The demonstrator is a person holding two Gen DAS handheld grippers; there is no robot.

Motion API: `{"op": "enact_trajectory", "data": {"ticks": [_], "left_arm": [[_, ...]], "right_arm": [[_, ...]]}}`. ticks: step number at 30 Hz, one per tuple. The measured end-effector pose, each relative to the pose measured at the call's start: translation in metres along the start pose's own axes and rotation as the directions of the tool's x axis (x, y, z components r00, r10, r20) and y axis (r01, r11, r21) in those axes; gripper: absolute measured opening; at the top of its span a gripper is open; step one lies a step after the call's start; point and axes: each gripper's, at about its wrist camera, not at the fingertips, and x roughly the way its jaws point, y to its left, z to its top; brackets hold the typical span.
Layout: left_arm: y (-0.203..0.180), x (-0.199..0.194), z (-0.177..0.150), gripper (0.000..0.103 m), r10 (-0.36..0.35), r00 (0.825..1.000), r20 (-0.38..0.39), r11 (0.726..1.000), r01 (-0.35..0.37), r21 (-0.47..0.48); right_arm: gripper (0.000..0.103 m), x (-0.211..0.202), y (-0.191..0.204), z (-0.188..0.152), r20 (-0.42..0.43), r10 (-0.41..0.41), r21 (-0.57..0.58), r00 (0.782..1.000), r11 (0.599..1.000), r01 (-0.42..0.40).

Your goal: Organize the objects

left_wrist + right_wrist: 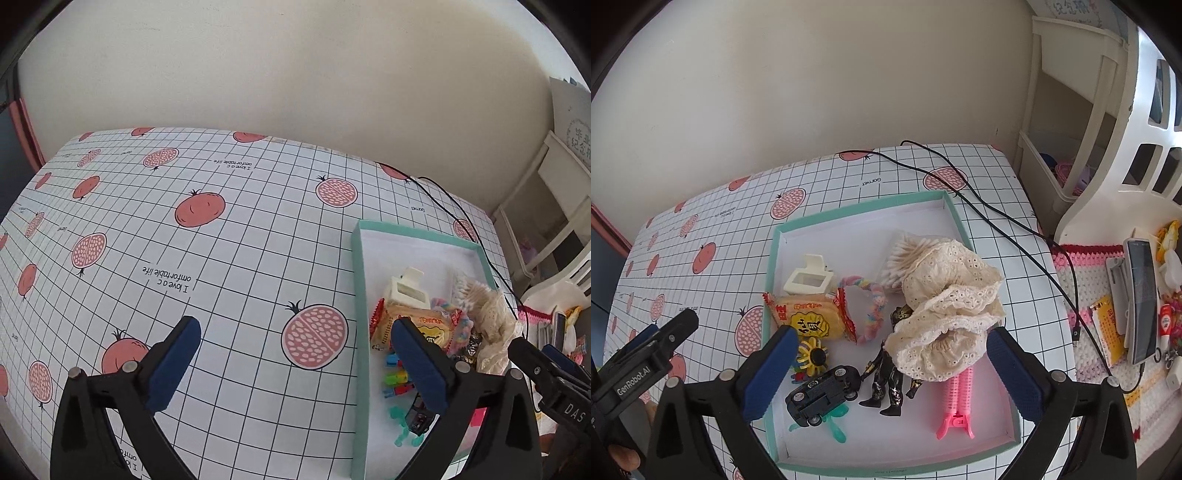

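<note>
A plain cream wall (295, 74) stood behind a table covered in a grid-patterned cloth (229, 229) printed with pomegranates. To the right, a white shelving unit (1067, 122) and a white chair (1137, 155) with a crocheted cushion (1086, 266) sat in soft daylight.

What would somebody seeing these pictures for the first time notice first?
Probably the teal-rimmed tray crowded with odds and ends, above all the cream lace garment heaped at its right side over a pink hair clip. Next, the yellow snack packet and black toy car toward the left, and the pomegranate-print grid tablecloth underneath.
</note>
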Motion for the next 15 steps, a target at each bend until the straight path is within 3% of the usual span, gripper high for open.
{"op": "enact_trajectory", "data": {"ticks": [15], "left_arm": [[-0.0014, -0.0090, 0.0017, 0.103, -0.053, 0.998, 0.019, 0.999, 0.053, 0.002]], "right_arm": [[0.103, -0.0035, 0.0072, -0.0028, 0.012, -0.010, -0.016, 1.000, 1.000, 0.010]]}}
